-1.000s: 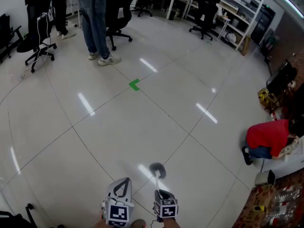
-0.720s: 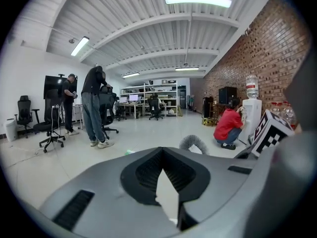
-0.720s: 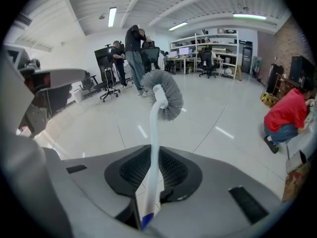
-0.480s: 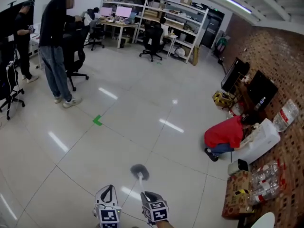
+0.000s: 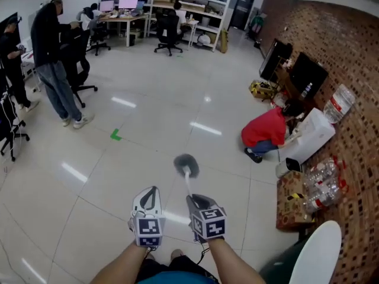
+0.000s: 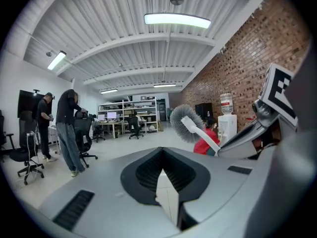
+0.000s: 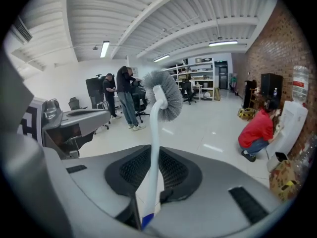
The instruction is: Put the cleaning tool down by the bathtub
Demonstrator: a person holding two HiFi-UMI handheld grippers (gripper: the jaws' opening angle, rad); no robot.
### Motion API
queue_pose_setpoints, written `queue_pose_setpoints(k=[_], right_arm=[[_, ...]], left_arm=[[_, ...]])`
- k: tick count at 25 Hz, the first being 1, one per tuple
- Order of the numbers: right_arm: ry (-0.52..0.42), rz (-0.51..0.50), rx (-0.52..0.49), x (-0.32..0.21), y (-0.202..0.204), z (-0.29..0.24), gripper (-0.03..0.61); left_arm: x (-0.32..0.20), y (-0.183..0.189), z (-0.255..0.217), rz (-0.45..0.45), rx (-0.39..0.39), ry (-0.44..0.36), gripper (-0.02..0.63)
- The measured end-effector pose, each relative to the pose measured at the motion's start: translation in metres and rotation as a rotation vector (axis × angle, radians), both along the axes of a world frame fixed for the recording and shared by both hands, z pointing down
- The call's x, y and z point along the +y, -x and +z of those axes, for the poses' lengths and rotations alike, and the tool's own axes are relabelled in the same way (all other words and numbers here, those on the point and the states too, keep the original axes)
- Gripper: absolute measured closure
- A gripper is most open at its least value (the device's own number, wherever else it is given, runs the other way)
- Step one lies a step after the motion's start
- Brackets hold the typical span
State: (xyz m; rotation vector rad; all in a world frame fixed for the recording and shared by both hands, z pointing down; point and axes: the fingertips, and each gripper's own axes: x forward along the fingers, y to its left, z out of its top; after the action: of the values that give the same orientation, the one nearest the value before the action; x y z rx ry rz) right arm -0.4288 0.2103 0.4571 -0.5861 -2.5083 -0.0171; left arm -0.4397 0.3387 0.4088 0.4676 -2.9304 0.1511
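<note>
I saw right gripper (image 5: 192, 199) clamped on cleaning brush (image 5: 186, 165) handle | left gripper (image 5: 152, 191) sat just left, jaws together, empty

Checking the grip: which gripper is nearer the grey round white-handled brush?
Right. The right gripper clamps the grey brush by its handle; the left gripper sits alongside, empty.
</note>
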Motion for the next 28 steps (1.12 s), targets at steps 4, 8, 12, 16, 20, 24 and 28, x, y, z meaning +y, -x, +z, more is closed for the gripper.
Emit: queue_pose_setpoints(k=[4,8,12,16,20,24,28], right_arm=[[-0.004,0.075,0.007,-0.009,-0.031,-0.018,0.503],[0.010,0.169,0.009,-0.021,-0.055,-0.014,0.505],[0.020,0.259,0.004,-0.044,-0.082,-0.017,0.503],[0.023,0.331,-0.012,-0.089,-0.115,-0.024,0.503],[0.033,0.386,-0.028,-0.145,-0.157,-0.034,0.505],[0.014,0.471,-0.082,-0.211,-0.198,-0.049,0.503],[-0.001,0.569,-0.095,-0.273,-0.248,-0.052,0.505]], left_arm=[[-0.016,-0.024,-0.004,0.089,0.040,-0.005,0.611],[-0.035,-0.032,-0.002,0.182,0.044,-0.001,0.611],[-0.073,-0.045,-0.012,0.295,0.027,0.002,0.611],[-0.130,-0.067,-0.025,0.375,-0.008,-0.005,0.611],[-0.196,-0.105,-0.034,0.444,-0.024,-0.004,0.611],[-0.271,-0.144,-0.047,0.550,-0.068,-0.009,0.611],[-0.337,-0.192,-0.045,0.668,-0.074,-0.010,0.611]])
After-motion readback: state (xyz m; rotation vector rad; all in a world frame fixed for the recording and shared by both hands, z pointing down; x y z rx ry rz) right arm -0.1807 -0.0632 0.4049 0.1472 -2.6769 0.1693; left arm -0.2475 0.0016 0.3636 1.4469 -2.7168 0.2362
